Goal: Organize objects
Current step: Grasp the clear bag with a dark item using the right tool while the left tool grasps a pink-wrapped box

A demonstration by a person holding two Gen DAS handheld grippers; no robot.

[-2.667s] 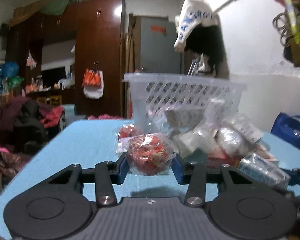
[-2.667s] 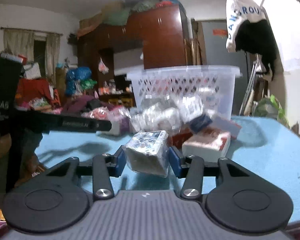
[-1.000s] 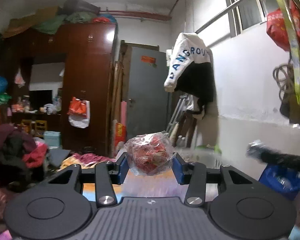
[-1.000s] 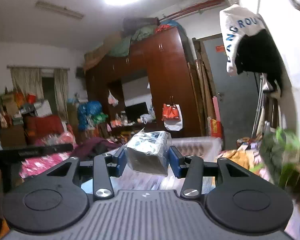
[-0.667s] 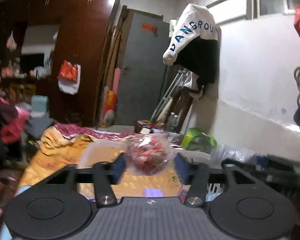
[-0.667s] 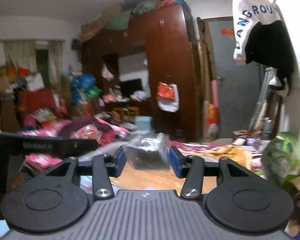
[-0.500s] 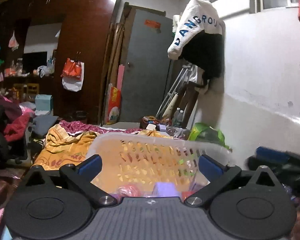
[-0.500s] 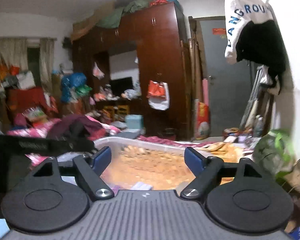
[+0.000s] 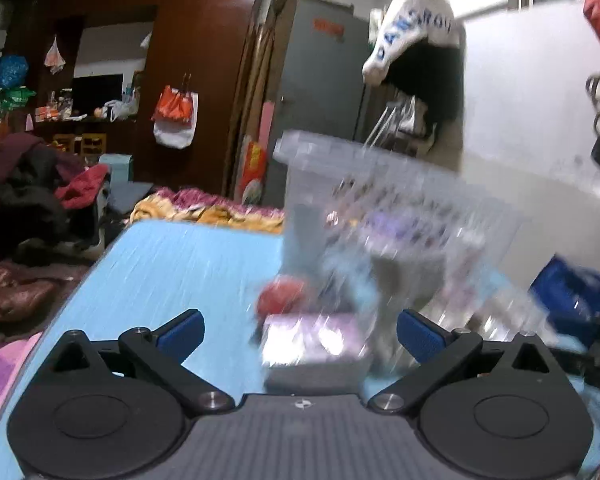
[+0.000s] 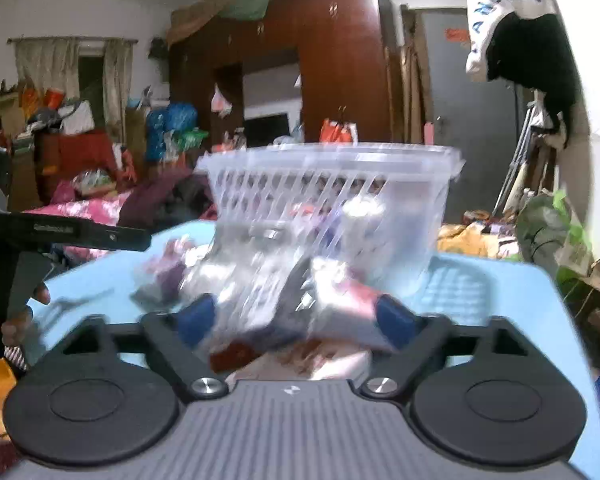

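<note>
A clear plastic basket (image 9: 380, 168) (image 10: 332, 160) with packets inside stands on the light blue table (image 9: 188, 264) (image 10: 480, 288). In front of it lies a blurred pile of wrapped packets (image 10: 260, 280). My left gripper (image 9: 300, 334) is wide open and low over the table. A purple wrapped packet (image 9: 312, 340) lies between its blue pads untouched, with a red bag (image 9: 284, 294) just beyond. My right gripper (image 10: 296, 318) hangs over the pile with its jaws closing. Packets lie between the pads, and I see no pad pressing on them. Both views are motion-blurred.
In the right wrist view the left tool's black body (image 10: 60, 232) and a person's fingers (image 10: 36, 292) are at the left edge. Piles of clothes (image 9: 40, 184), a dark wardrobe (image 10: 332, 60) and a grey door (image 9: 320, 88) lie beyond the table. A blue bag (image 9: 568, 292) sits at the right.
Both grippers held packets above the basket, then opened and let them drop in. Both have since sunk to table height in front of the basket, and the right jaws have narrowed a little.
</note>
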